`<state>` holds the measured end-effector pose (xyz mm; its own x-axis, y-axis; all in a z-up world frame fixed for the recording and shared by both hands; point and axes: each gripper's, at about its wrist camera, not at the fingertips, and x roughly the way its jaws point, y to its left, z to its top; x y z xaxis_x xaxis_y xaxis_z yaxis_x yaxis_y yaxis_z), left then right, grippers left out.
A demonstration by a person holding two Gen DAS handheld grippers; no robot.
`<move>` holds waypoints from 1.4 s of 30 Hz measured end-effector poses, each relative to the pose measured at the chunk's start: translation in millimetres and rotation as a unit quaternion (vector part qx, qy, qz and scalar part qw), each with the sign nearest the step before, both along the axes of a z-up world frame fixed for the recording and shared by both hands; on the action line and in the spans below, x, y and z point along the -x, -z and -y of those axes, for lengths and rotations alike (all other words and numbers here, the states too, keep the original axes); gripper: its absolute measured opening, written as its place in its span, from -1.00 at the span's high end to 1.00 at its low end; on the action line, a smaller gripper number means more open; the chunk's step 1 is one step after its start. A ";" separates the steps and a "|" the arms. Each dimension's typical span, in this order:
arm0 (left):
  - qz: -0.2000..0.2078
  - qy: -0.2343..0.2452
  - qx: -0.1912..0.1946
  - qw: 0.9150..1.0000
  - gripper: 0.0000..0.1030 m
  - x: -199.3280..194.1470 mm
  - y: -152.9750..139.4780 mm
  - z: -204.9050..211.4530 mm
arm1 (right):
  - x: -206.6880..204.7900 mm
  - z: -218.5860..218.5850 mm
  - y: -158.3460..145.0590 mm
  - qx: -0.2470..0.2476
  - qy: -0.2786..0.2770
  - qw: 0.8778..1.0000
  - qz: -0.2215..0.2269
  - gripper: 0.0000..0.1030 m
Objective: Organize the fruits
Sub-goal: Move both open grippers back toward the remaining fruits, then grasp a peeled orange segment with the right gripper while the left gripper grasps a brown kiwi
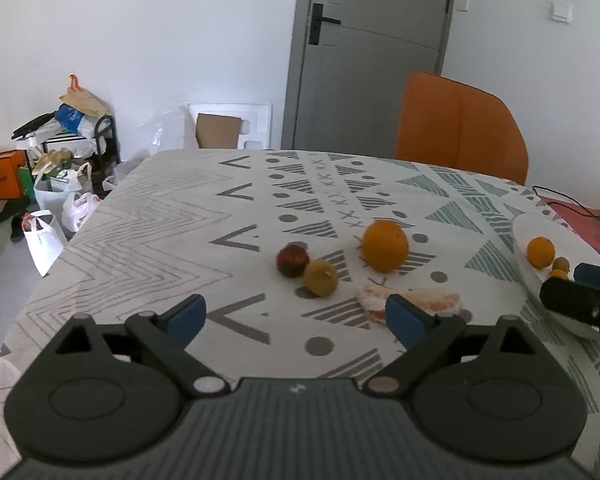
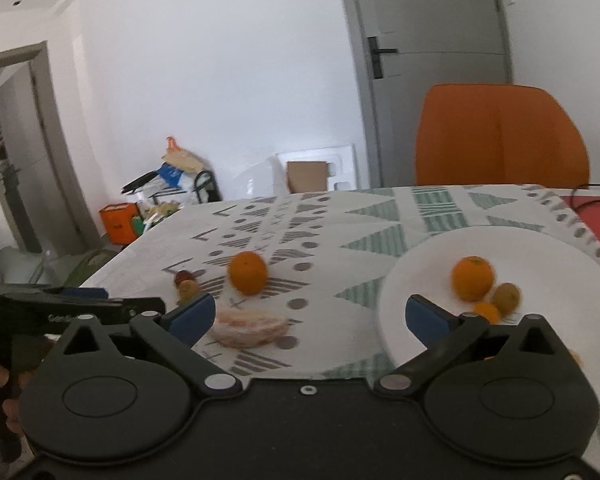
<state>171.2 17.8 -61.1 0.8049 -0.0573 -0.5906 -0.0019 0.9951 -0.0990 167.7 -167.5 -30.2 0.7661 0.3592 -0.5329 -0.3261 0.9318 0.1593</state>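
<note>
Both tongs spread wide and empty over the patterned tablecloth (image 1: 148, 216).

From the left gripper (image 1: 296, 318), the orange (image 1: 385, 245) lies at one o'clock, the yellow-brown fruit (image 1: 320, 278) touching a dark red fruit (image 1: 292, 260) at twelve, peeled segments (image 1: 414, 300) by its right finger. From the right gripper (image 2: 310, 314), the white plate (image 2: 540, 248) with a second orange (image 2: 472, 278) sits at two o'clock.

No text, label or number is legible anywhere in either view.
</note>
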 end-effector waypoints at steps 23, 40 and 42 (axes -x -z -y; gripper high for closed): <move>-0.005 -0.045 0.032 0.998 -0.86 6.2 10.5 -62.4 | -29.2 -68.9 38.8 0.026 -0.061 0.993 -0.095 -0.82; -0.013 -0.065 0.046 0.997 -0.86 6.7 16.4 -77.3 | -52.0 -104.9 47.1 0.103 -0.081 0.989 -0.064 -0.91; -0.011 -0.062 0.045 0.997 -0.86 6.9 15.0 -74.4 | -52.1 -104.9 46.9 0.105 -0.085 0.989 -0.062 -0.88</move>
<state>164.3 92.1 -76.1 0.7954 -0.0115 -0.6059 -0.1274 0.9743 -0.1858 219.8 -62.6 -77.1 0.6290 0.3485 -0.6949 -0.4703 0.8823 0.0167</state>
